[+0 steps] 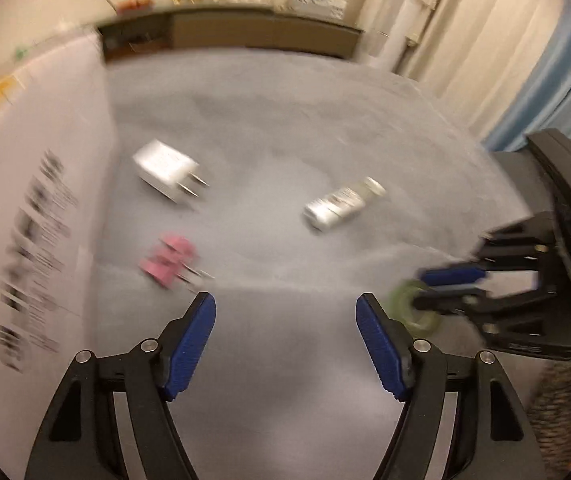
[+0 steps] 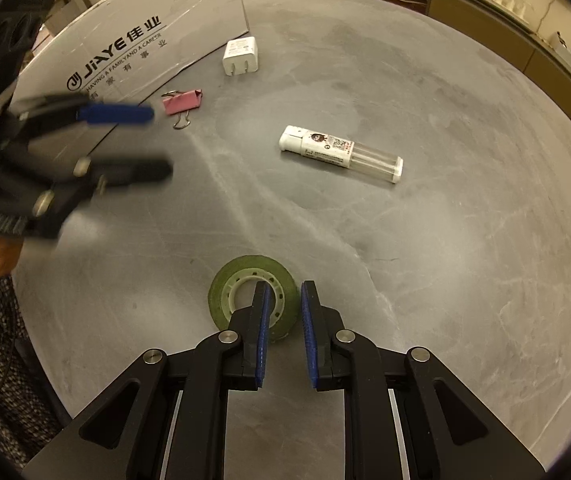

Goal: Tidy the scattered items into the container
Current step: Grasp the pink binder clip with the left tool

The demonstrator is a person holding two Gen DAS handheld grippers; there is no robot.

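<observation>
My right gripper [image 2: 284, 294] straddles the tape roll's [image 2: 221, 282] near wall, jaws not yet clenched. Squeeze squarely, lift straight. Left gripper [image 1: 285, 312] gapes empty.

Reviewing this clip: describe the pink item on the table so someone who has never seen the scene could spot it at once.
Start at the big white cardboard box on the grey table. Just in front of its printed side, nearer than the white plug charger, lies a pink binder clip. It is the only pink thing there, with silver wire handles.
</observation>
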